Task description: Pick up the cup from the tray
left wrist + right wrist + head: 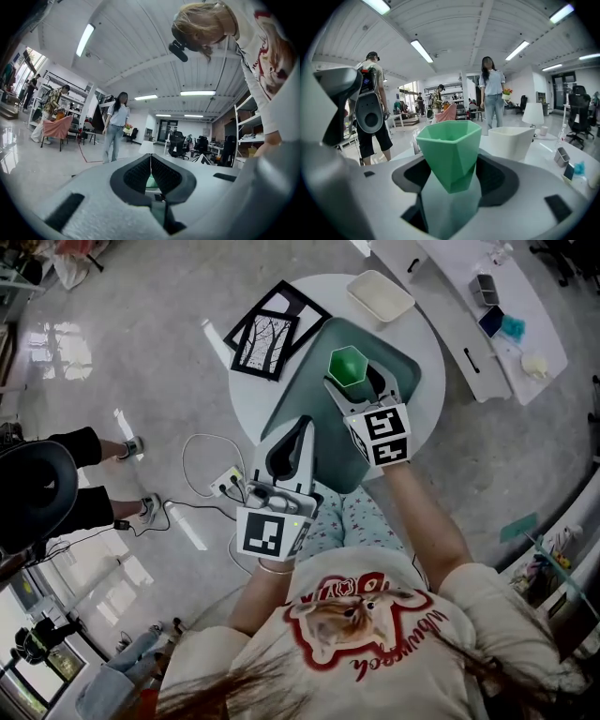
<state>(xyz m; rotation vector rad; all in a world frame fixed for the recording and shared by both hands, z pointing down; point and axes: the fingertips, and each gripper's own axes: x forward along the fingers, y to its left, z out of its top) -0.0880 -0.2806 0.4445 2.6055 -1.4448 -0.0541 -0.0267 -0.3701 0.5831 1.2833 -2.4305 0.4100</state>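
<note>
A faceted green cup (348, 365) (450, 150) stands upright on the dark green tray (302, 382) that lies on a round white table (428, 401). My right gripper (356, 382) (452, 174) reaches in from the near side with its dark pads against the cup's lower part on both sides, shut on it. The cup's base meets its own reflection on the glossy tray. My left gripper (302, 427) (151, 161) hangs over the tray's near left edge, jaws shut together, holding nothing.
A white rectangular dish (380, 294) (511, 140) sits at the table's far side and black-framed pictures (272, 332) at its far left. Cables and a power strip (230, 486) lie on the floor at left. A person's legs (94, 474) stand nearby.
</note>
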